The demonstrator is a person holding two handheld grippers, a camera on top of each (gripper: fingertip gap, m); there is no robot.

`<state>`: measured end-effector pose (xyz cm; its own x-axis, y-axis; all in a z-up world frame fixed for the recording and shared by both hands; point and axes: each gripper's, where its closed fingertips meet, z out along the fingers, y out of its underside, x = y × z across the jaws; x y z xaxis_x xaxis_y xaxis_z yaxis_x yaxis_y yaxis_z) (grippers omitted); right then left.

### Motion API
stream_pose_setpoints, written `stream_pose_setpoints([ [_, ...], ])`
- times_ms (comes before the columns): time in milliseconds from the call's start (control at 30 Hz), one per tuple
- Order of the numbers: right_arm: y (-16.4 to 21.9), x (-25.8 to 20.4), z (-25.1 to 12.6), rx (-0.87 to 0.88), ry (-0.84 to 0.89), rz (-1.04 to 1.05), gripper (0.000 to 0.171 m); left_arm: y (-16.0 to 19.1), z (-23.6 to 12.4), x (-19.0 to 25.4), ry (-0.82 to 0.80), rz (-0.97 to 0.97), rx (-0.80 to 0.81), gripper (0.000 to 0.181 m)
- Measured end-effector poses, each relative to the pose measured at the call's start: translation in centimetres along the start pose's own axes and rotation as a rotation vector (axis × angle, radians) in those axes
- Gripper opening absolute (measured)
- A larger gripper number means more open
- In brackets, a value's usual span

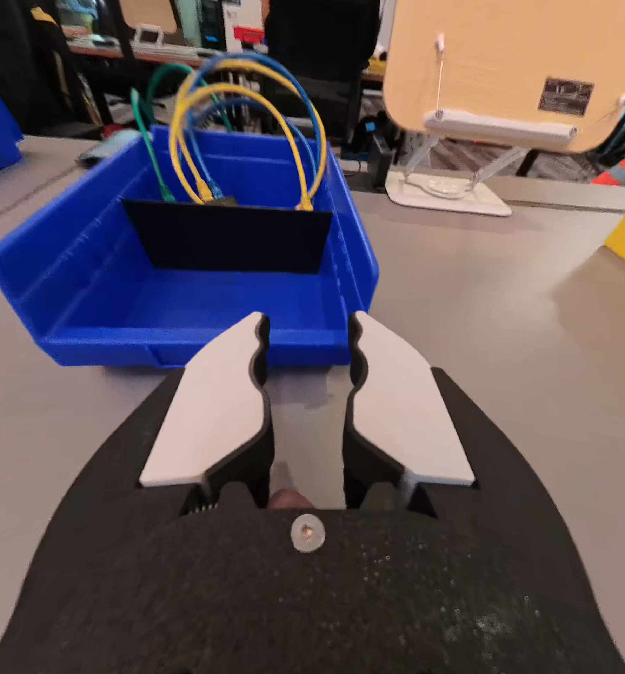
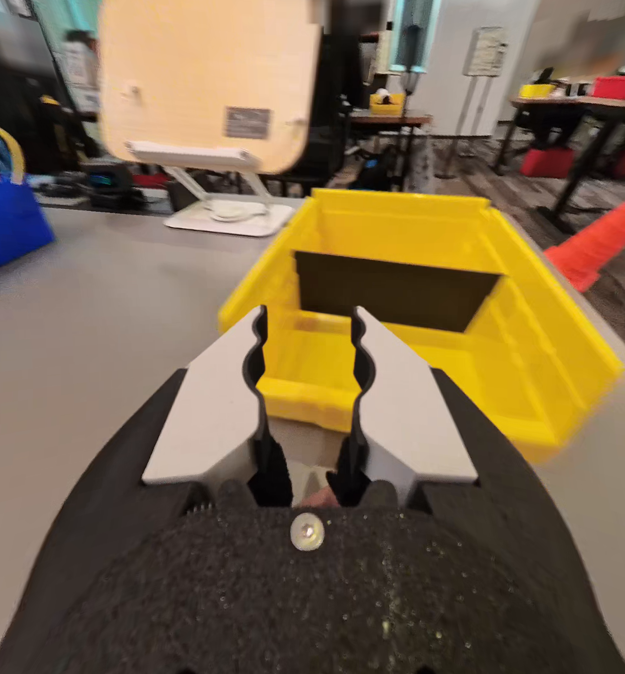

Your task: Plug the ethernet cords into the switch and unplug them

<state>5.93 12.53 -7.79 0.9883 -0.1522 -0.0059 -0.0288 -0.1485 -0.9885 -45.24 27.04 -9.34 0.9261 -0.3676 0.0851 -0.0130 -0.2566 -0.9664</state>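
Note:
In the left wrist view a blue bin [image 1: 95, 291] sits on the grey table with a black divider [image 1: 227, 237] across it. Behind the divider several yellow [image 1: 285, 124], blue [image 1: 303, 95] and green [image 1: 146, 138] ethernet cords loop up, their plugs down by a dark switch [image 1: 227, 200] that is mostly hidden. My left gripper [image 1: 308, 322] is open and empty, just in front of the bin's near wall. My right gripper [image 2: 309, 315] is open and empty, at the near left corner of a yellow bin [image 2: 522, 383] that has its own black divider [image 2: 394, 291].
A tan panel on a white stand [image 1: 449, 197] stands at the table's far edge, between the bins. The blue bin's corner shows at the left of the right wrist view [image 2: 4, 226]. An orange cone [image 2: 595, 248] lies on the floor at the right. Desks and clutter fill the background. Across from one pair of fingers to the other is roughly 55 cm.

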Motion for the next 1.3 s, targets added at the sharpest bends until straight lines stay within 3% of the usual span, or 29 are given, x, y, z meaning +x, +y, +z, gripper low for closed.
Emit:
stream_pose_setpoints([
  [100, 2.3, 4.4, -1.0, -0.019, 0.113, 0.004, 0.050, 1.4, 1.2, 1.0, 0.048, 0.028, -0.063, 0.044],
  [300, 2.5, 5.9, 0.1, -0.036, 0.137, 0.124, 0.052, 1.7, 2.3, 0.0, 0.027, 0.092, -0.108, 0.036],
  [1100, 3.9, 2.9, 1.7, -0.115, 0.076, 0.018, 0.051, 3.1, 2.1, 0.8, 0.110, 0.023, -0.167, 0.035],
  [1300, 4.0, 3.3, 1.9, -0.115, 0.079, 0.050, 0.051, 0.9, 1.2, 2.7, 0.274, 0.007, -0.184, 0.032],
])
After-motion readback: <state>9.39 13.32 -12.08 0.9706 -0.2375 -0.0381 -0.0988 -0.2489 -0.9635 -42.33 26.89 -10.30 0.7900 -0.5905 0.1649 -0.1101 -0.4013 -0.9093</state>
